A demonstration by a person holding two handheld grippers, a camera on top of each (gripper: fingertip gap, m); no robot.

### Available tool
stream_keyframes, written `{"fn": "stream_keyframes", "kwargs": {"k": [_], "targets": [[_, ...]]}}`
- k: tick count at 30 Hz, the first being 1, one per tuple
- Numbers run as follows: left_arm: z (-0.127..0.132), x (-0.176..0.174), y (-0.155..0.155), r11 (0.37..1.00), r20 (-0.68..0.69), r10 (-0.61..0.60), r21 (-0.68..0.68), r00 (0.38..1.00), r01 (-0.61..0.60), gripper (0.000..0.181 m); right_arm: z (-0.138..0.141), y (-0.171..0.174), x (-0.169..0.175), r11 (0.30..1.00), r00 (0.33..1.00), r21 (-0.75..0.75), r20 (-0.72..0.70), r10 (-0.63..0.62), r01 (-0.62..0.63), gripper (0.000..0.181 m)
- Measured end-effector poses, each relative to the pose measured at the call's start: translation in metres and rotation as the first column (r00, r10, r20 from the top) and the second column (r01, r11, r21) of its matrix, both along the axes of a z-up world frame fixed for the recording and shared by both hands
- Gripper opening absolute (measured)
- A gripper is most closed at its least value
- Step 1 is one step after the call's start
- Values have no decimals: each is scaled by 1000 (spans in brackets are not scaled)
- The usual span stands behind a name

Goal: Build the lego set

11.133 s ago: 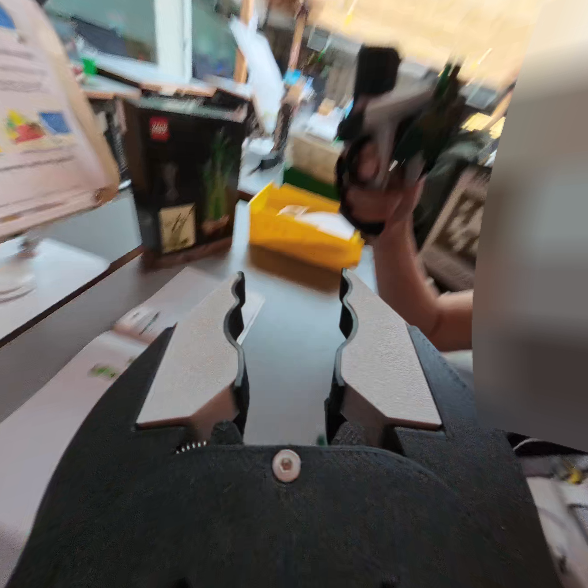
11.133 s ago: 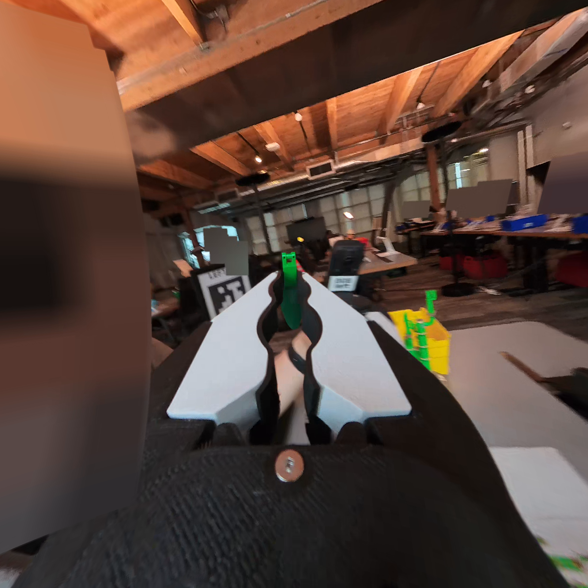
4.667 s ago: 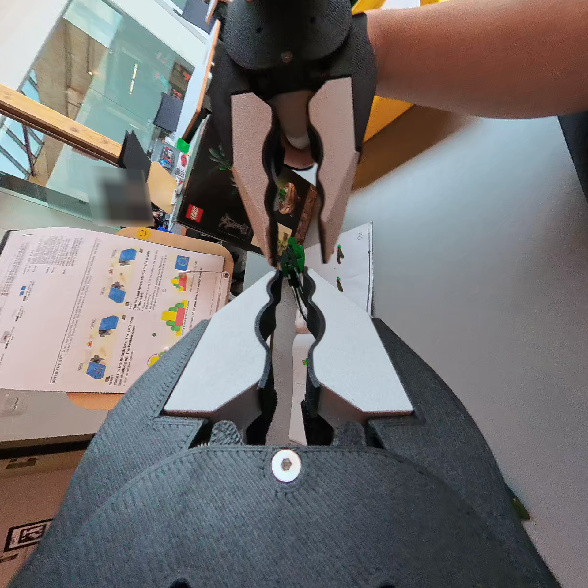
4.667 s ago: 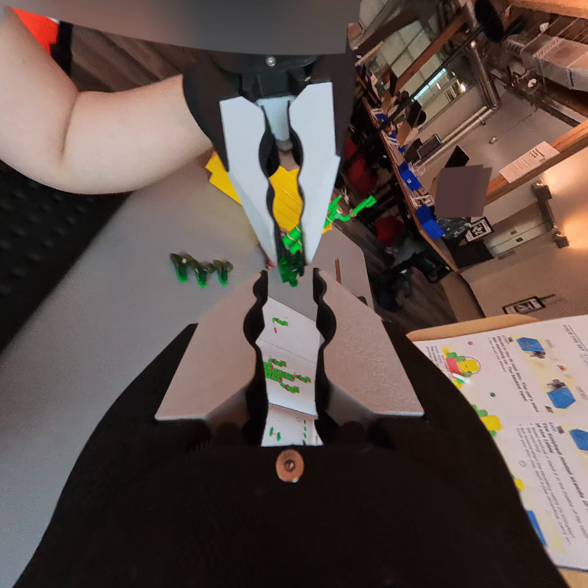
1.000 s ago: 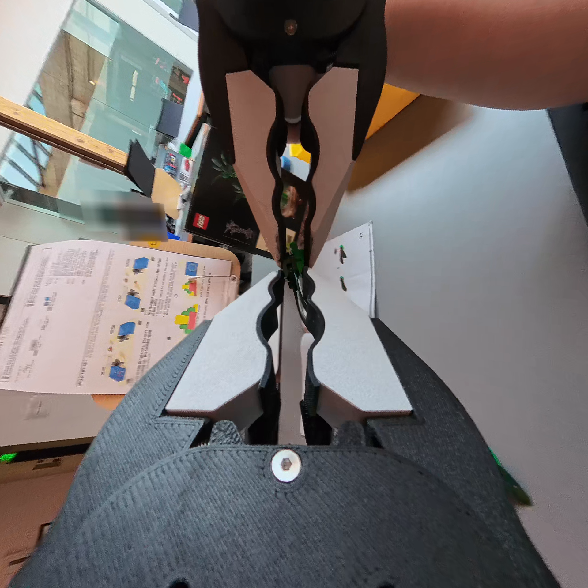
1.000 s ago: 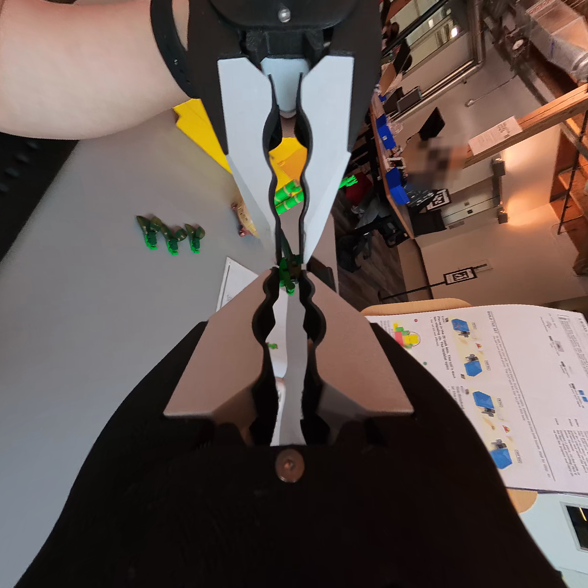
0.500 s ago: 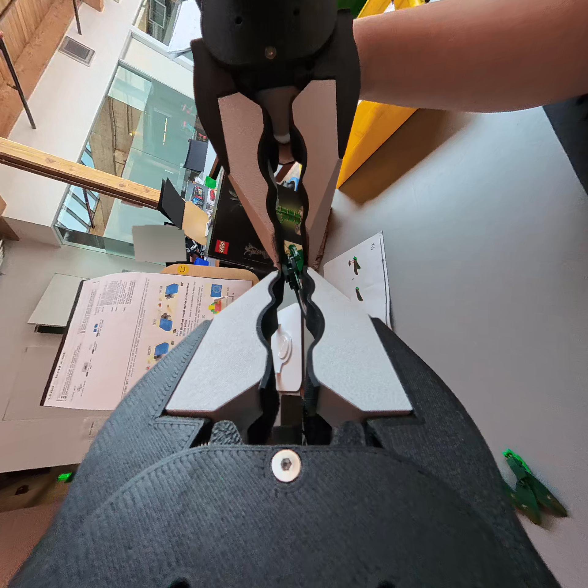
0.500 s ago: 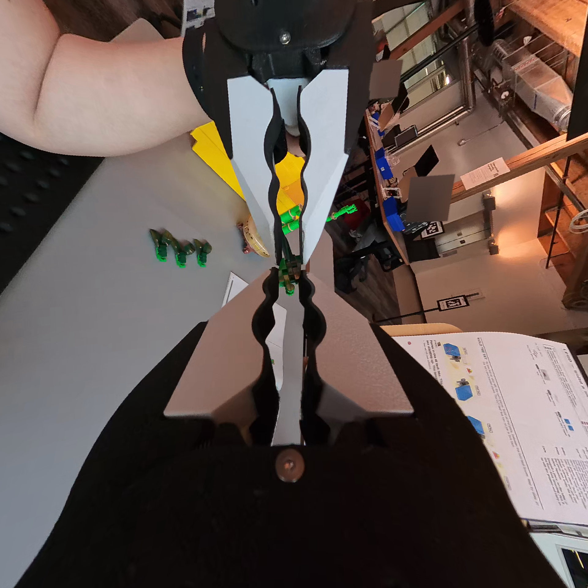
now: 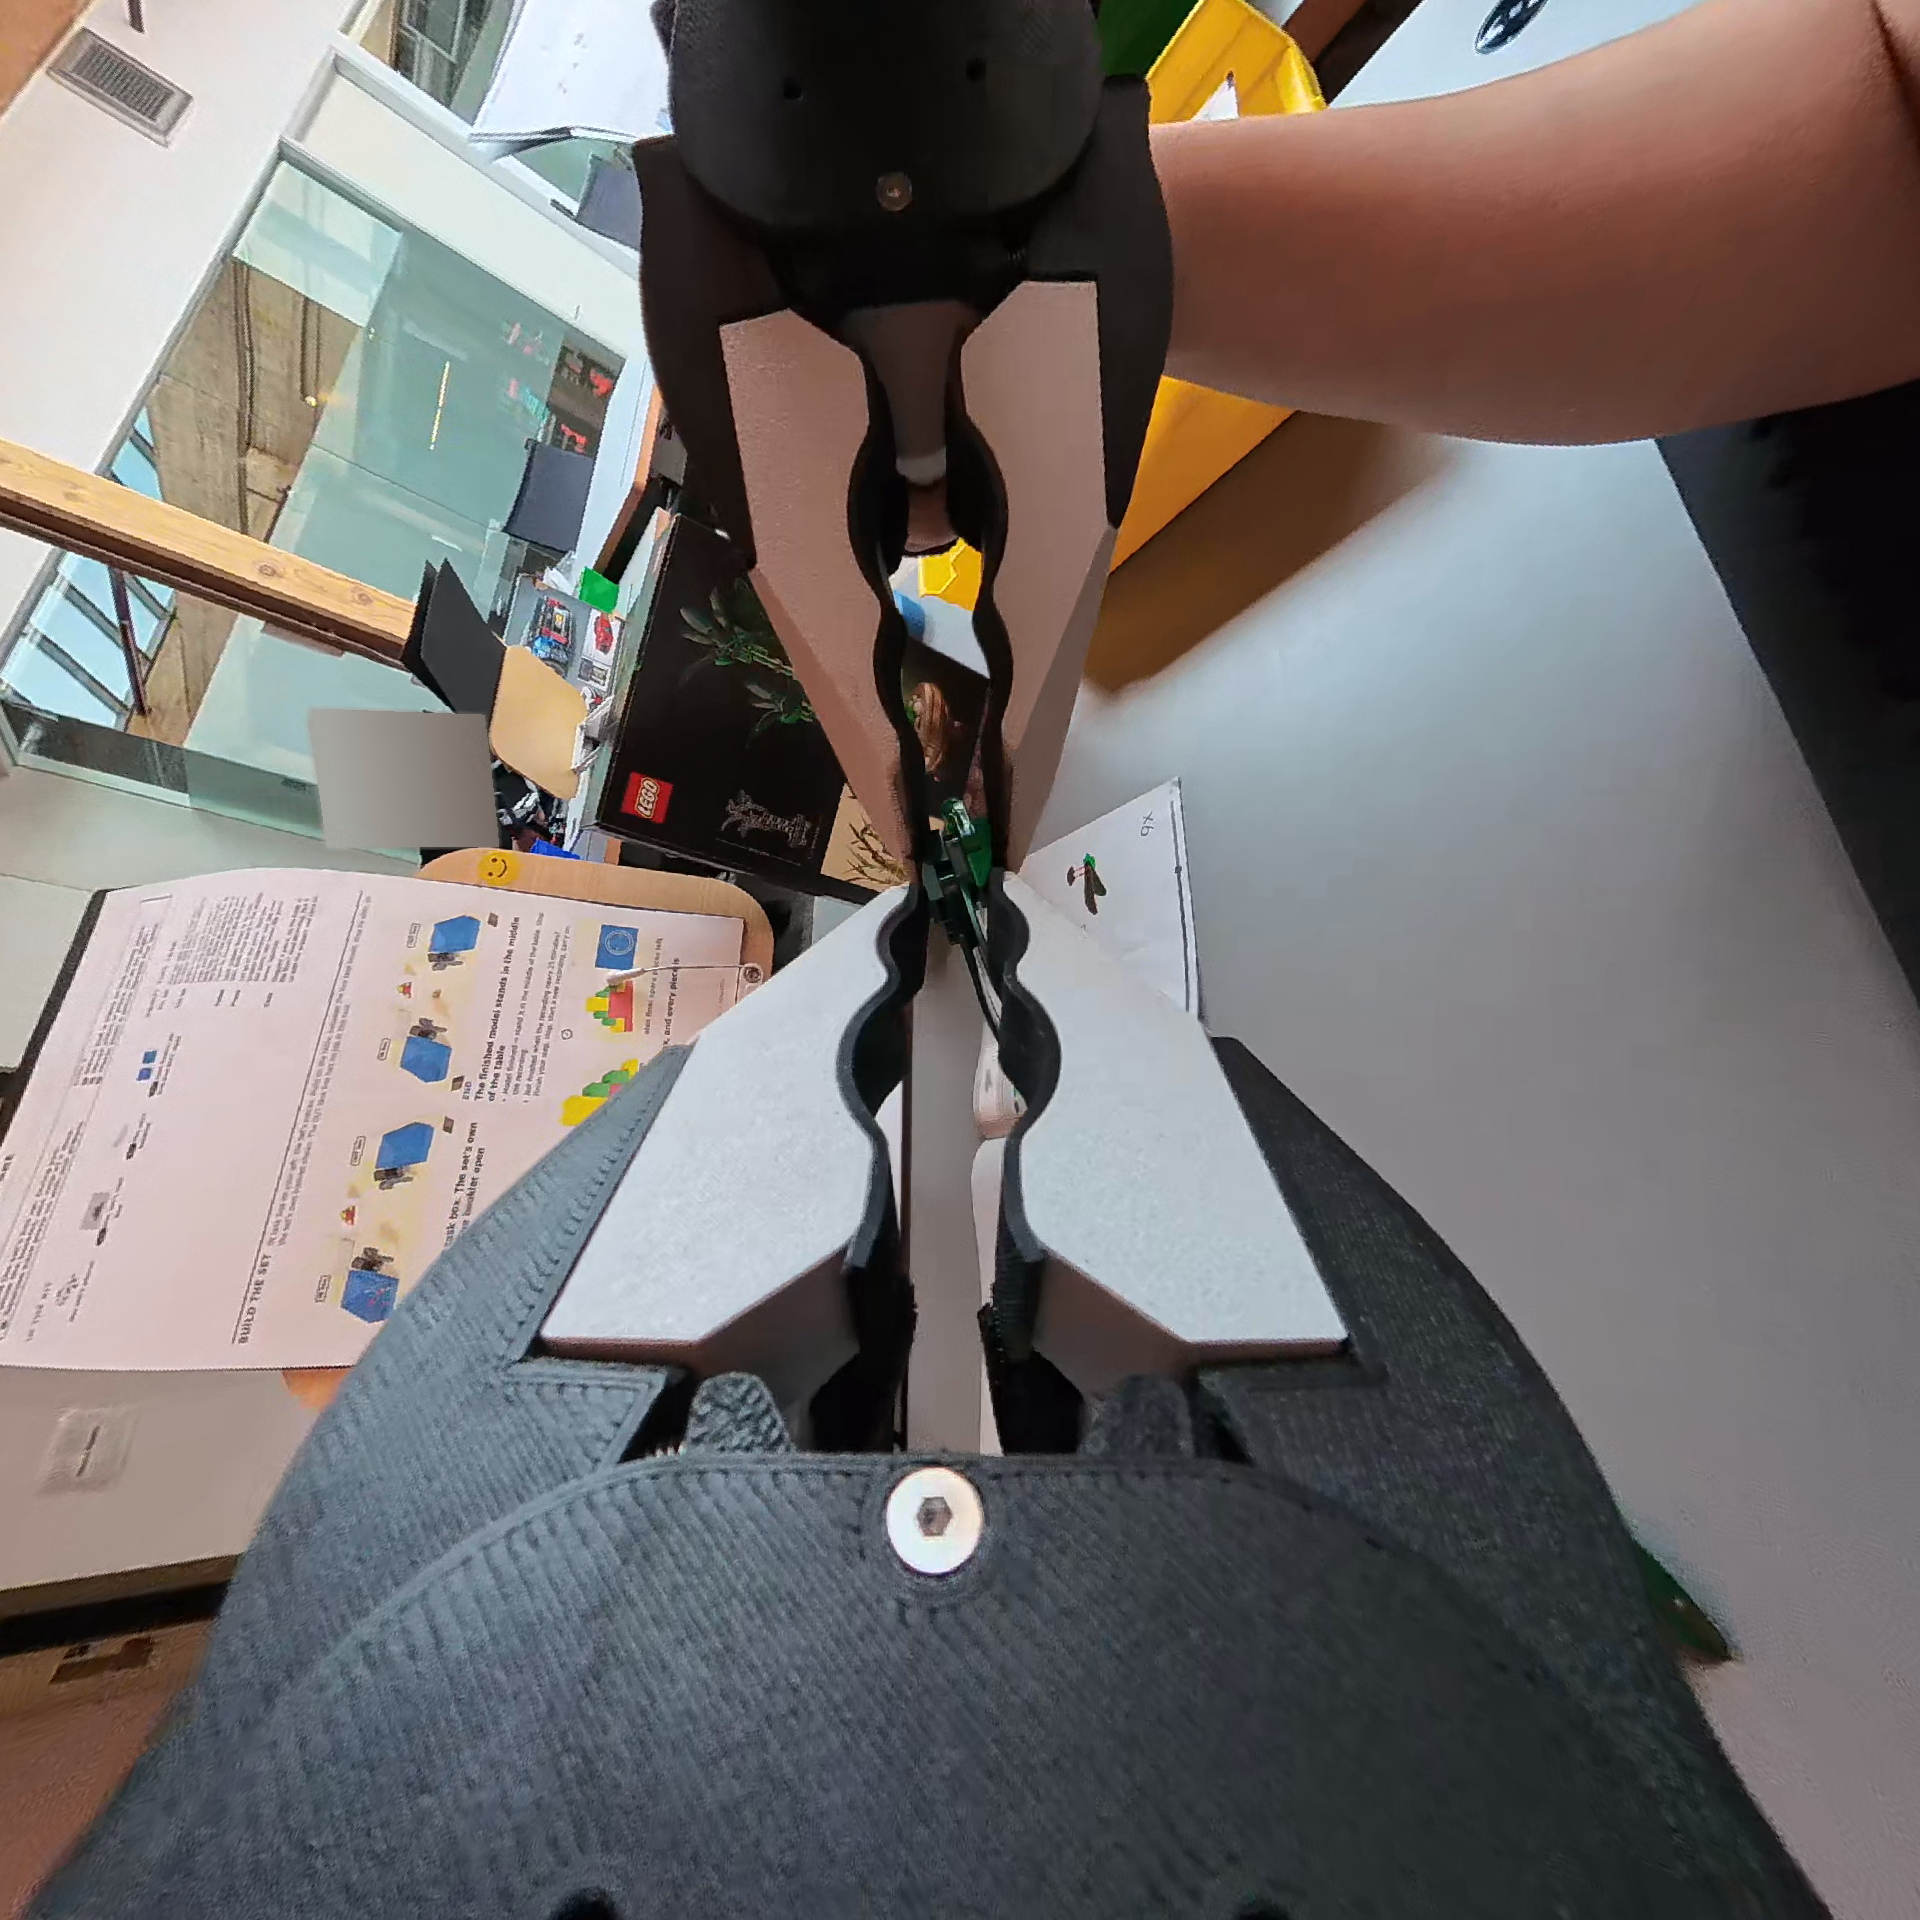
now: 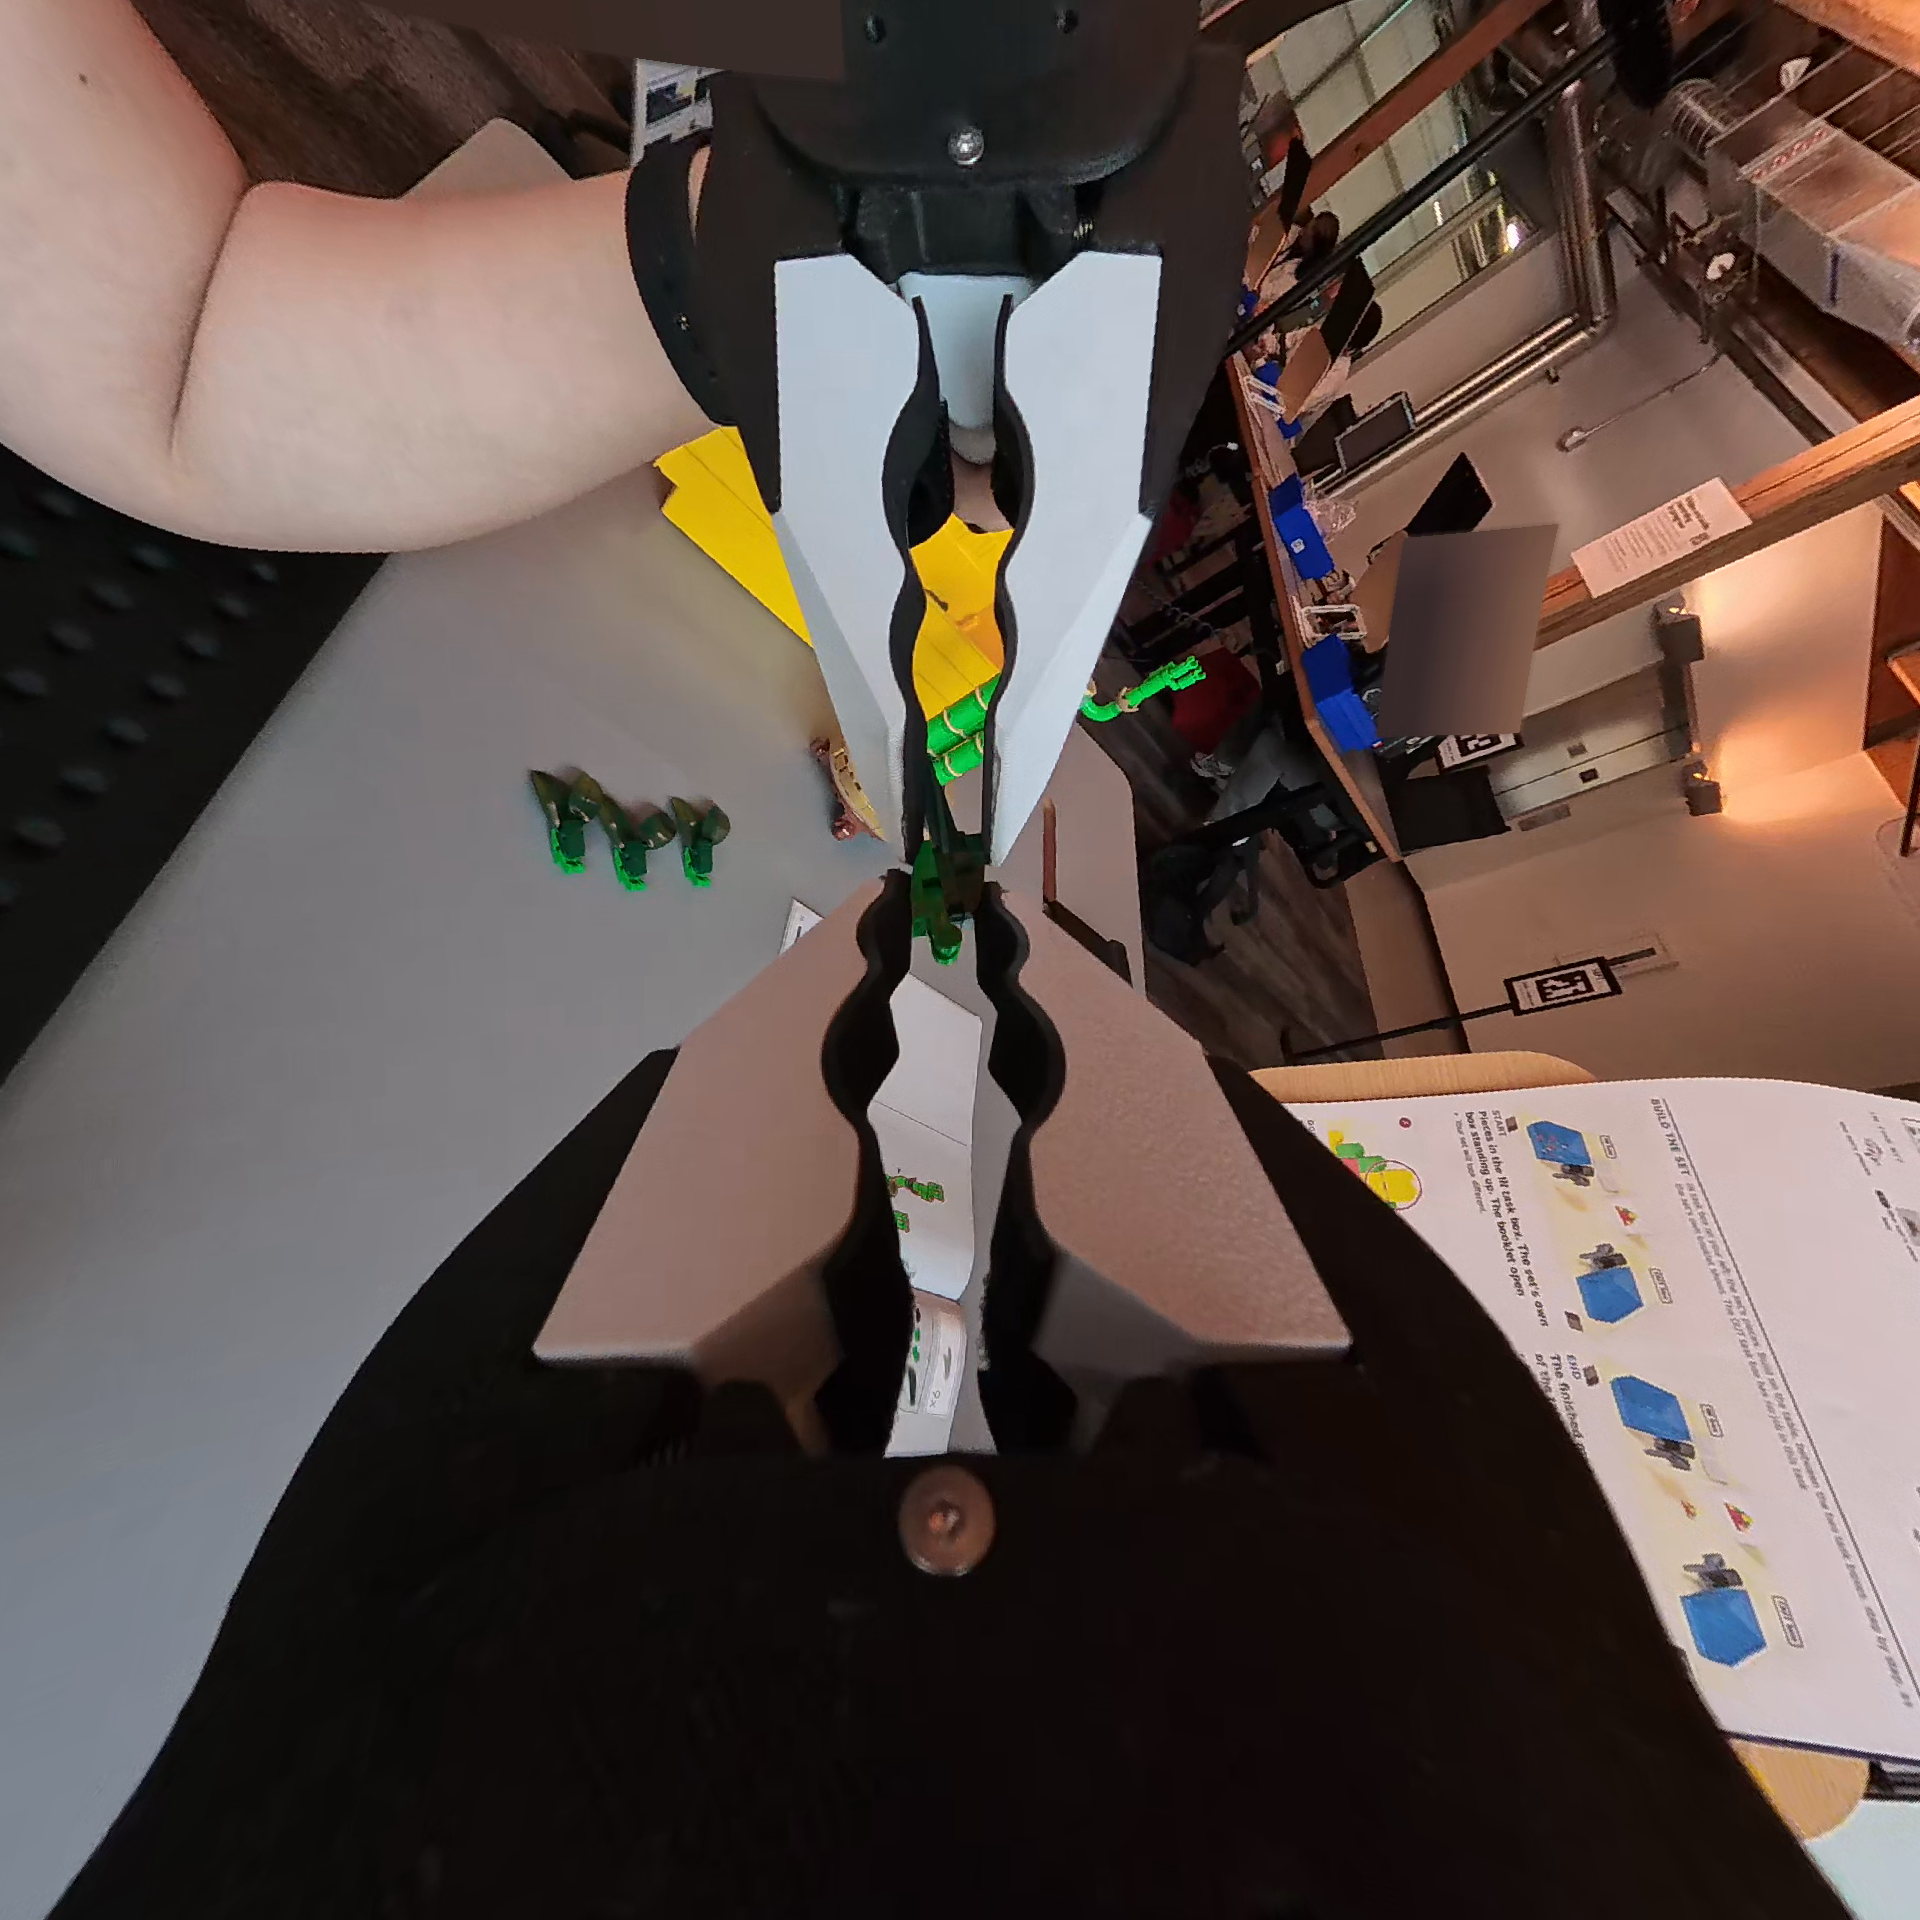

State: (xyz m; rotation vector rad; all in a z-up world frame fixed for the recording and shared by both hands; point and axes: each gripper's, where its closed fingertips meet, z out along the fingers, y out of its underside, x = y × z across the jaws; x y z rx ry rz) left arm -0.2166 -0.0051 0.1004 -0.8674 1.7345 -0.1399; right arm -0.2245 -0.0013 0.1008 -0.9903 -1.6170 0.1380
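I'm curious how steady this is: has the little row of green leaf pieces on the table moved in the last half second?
Cannot tell. The leaf pieces sit in about the same place beside the yellow bin; only the camera shifted.

surface (image 10: 343, 1039): grey, matte | green leaf pieces (image 10: 623, 826): three laid in a row | yellow bin (image 9: 1195, 436): set at far end | set box (image 9: 727, 727): stood upright | booklet page (image 9: 1127, 883): laid flat
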Motion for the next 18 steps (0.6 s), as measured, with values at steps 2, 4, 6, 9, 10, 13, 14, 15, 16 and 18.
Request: {"fn": "stream_keyframes", "kwargs": {"k": [2, 4, 6, 9, 10, 13, 14, 15, 16, 18], "targets": [[1, 0, 0, 1000, 7, -2, 4, 1000, 2, 9, 1, 0, 0, 1000, 1000, 0, -10, 6, -6, 10], [2, 1, -1, 1000, 15, -7, 3, 1000, 7, 9, 2, -1, 1, 1000, 1000, -1, -16, 9, -9, 10], [4, 2, 0, 1000, 27, -5, 3, 1000, 5, 9, 4, -1, 2, 1000, 1000, 5, -23, 5, -5, 11], [10, 3, 0, 999, 67, -3, 33, 998, 0, 9, 10, 0, 3, 1000, 998, 1, -60, 11, -11, 11], [12, 3, -2, 999, 88, -15, 37, 996, 12, 9, 12, -1, 3, 1000, 997, 18, -71, 25, -23, 11], [25, 3, -8, 995, 199, -53, -74, 979, 69, 10, 23, -5, 4, 995, 993, 96, -112, 44, -33, 11], [28, 2, -11, 981, 227, -59, -167, 972, 98, 12, 25, -4, 5, 992, 993, 122, -117, 36, -21, 11], [32, -1, -14, 959, 249, -66, -253, 966, 131, 20, 26, -3, 7, 989, 994, 151, -111, 22, -5, 11], [37, -3, -15, 933, 280, -69, -321, 957, 161, 26, 26, -1, 9, 984, 995, 177, -103, 10, 8, 11], [48, -8, -13, 883, 344, -51, -423, 937, 204, 29, 26, -2, 9, 981, 994, 196, -104, 19, 1, 11]]}}
